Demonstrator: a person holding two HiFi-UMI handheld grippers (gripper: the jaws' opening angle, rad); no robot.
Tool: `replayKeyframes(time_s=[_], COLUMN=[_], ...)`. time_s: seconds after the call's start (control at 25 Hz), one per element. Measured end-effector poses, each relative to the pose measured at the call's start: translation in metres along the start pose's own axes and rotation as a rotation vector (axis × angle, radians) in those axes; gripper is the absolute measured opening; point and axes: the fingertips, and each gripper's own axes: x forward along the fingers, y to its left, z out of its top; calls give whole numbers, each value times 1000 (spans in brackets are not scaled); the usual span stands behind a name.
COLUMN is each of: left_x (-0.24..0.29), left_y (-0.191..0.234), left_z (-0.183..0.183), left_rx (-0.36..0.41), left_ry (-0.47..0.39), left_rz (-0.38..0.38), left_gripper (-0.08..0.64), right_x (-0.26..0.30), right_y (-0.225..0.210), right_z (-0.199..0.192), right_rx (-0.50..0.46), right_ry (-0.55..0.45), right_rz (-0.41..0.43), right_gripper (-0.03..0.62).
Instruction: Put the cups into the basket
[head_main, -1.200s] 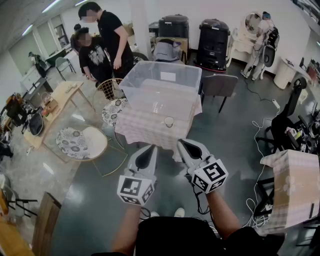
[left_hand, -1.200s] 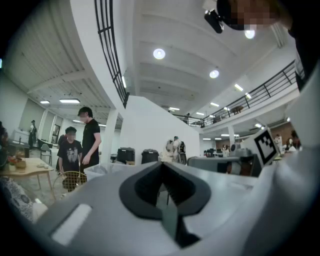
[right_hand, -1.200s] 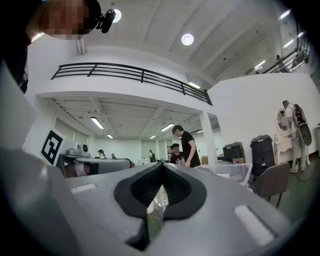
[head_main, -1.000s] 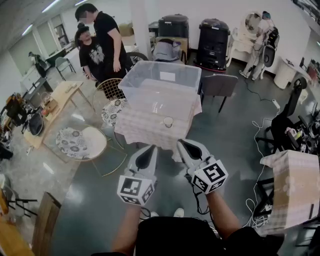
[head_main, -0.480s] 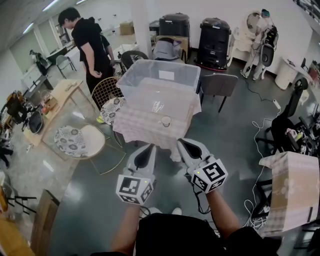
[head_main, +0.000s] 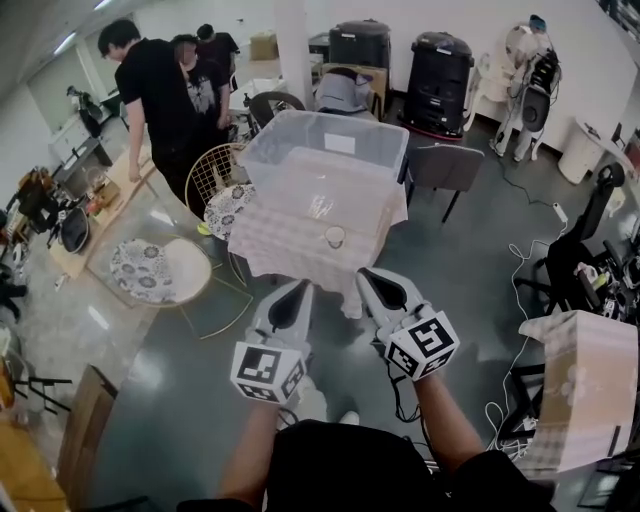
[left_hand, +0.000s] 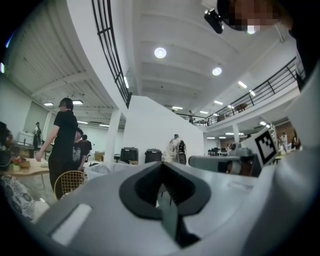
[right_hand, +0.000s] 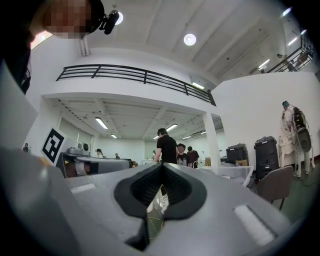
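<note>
Clear cup (head_main: 335, 237) stands well beyond left tool (head_main: 292, 292) and right tool (head_main: 376, 284).

clear basket (head_main: 325, 160), small cup (head_main: 335, 237) at its front

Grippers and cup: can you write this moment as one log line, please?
left gripper: shut, empty | right gripper: shut, empty | cup: on table, outside basket

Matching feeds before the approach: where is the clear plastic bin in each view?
Head view: clear plastic bin upper centre, on the checked tablecloth.
Left gripper view: a pale sliver low, left of centre.
Right gripper view: a pale edge low, right of centre.
Shared landmark: the two black containers standing behind it, in all three.
</note>
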Motion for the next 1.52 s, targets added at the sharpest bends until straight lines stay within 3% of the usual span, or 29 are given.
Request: replayKeyframes(time_s=[0.88,1.52], left_x=[65,133], left_y=[79,160], left_z=[-5,-4], left_rx=[-2,-27], left_ry=[9,14], left_rz=[11,-49], left_gripper=[5,5], right_x=[91,179], right_y=[-40,-88], right_z=[-14,-21], right_rx=[-8,-8], right_ry=[12,36], right_rz=[12,-68], right_gripper=[2,2])
